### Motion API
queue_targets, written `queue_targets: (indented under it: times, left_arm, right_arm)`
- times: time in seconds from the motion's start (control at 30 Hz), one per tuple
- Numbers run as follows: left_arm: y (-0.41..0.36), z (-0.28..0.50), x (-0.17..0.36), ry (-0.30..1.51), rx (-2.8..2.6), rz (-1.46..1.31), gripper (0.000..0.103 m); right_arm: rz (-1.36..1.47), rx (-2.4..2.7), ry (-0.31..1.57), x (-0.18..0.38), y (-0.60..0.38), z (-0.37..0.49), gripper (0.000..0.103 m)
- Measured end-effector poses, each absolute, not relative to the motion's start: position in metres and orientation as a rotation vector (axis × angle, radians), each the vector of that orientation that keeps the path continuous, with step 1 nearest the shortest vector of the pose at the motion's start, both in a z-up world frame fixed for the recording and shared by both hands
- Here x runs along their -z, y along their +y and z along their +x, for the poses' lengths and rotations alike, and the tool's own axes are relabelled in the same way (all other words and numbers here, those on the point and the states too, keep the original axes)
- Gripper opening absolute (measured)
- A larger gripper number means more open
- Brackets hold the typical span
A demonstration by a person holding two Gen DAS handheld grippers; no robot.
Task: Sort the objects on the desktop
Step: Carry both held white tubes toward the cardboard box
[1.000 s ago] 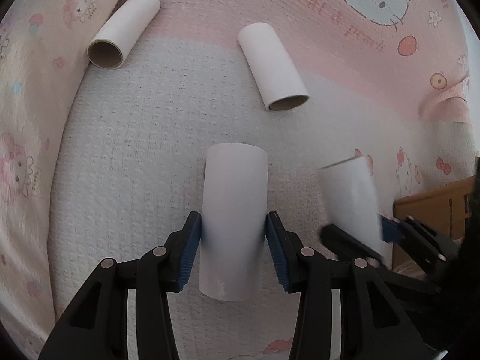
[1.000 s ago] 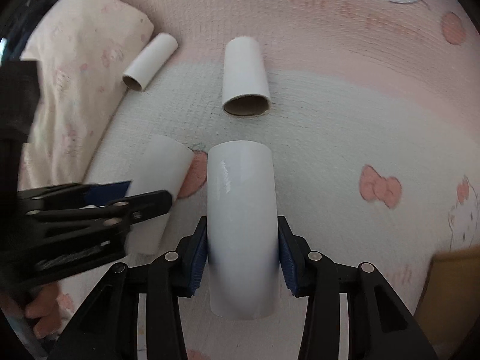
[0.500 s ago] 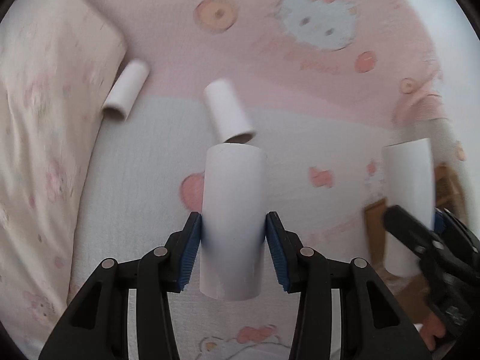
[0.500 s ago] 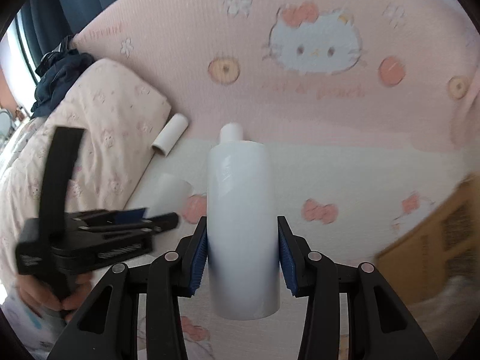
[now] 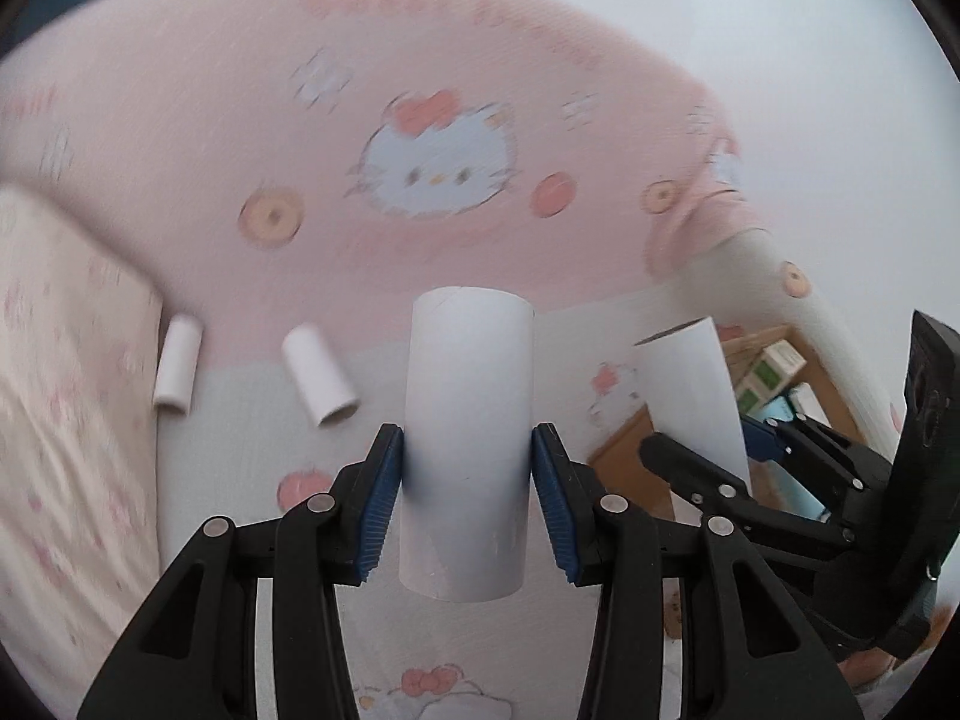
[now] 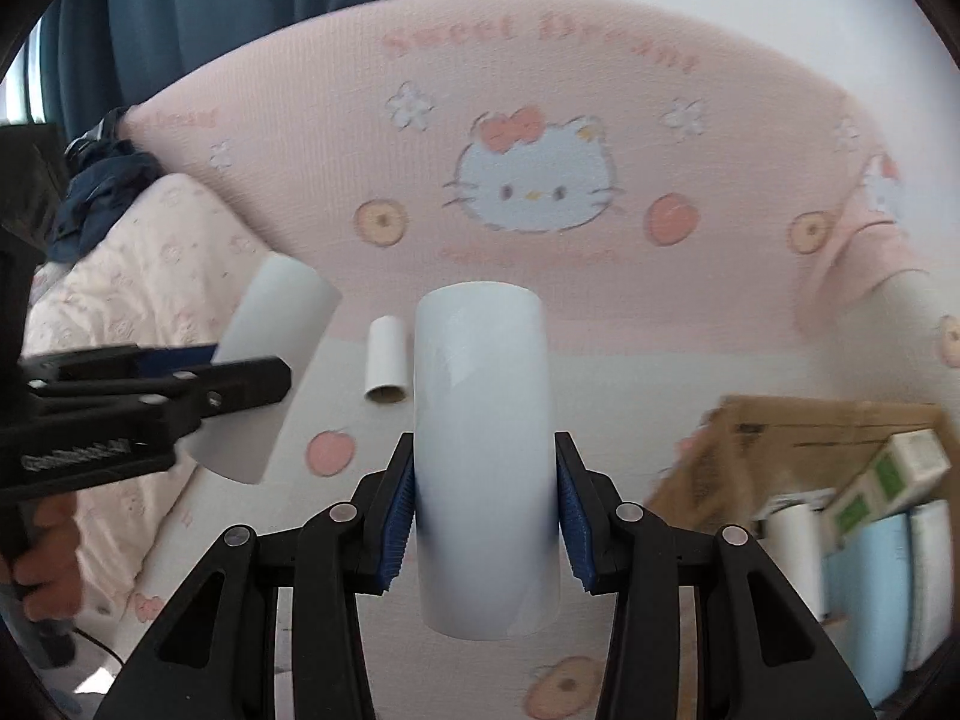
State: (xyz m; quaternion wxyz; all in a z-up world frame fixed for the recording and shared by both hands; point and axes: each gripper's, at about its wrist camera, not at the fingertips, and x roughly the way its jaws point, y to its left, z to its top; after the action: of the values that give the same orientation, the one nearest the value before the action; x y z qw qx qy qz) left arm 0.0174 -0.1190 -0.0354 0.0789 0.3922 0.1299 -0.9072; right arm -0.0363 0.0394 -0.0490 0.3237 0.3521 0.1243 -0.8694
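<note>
My left gripper (image 5: 467, 480) is shut on a white cardboard tube (image 5: 468, 444) and holds it above the bed. My right gripper (image 6: 483, 510) is shut on a second white tube (image 6: 483, 450), also lifted. In the left wrist view the right gripper (image 5: 744, 450) and its tube (image 5: 690, 396) hang over a cardboard box (image 5: 624, 450). In the right wrist view the left gripper (image 6: 144, 384) and its tube (image 6: 264, 366) are at the left. Two more tubes (image 5: 177, 372) (image 5: 318, 375) lie on the blanket; one shows in the right wrist view (image 6: 389, 369).
A pink and white cat-print blanket (image 6: 600, 360) covers the bed. A pale quilt (image 5: 66, 420) is heaped at the left. The open cardboard box (image 6: 798, 432) at the right holds small cartons and a tube. A blue curtain (image 6: 210, 18) hangs behind.
Both grippers have lifted their tubes off the blanket and swung to the right. The cardboard box has come into view, and the two lying tubes now look farther away.
</note>
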Motion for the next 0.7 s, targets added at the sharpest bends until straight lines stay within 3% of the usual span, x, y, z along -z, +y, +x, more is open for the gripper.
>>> queue_targets:
  times: [0.27, 0.7]
  left_arm:
    - [-0.073, 0.003, -0.003, 0.273, 2.837, 1.166, 0.048]
    - [0.016, -0.057, -0.019, 0.066, 2.947, 1.217, 0.048]
  right_arm:
    - [0.866, 2.362, 0.298, 0.018, 0.073, -0.032, 0.040]
    - [0.934, 2.484, 0.152, 0.008, 0.162, -0.056, 0.040]
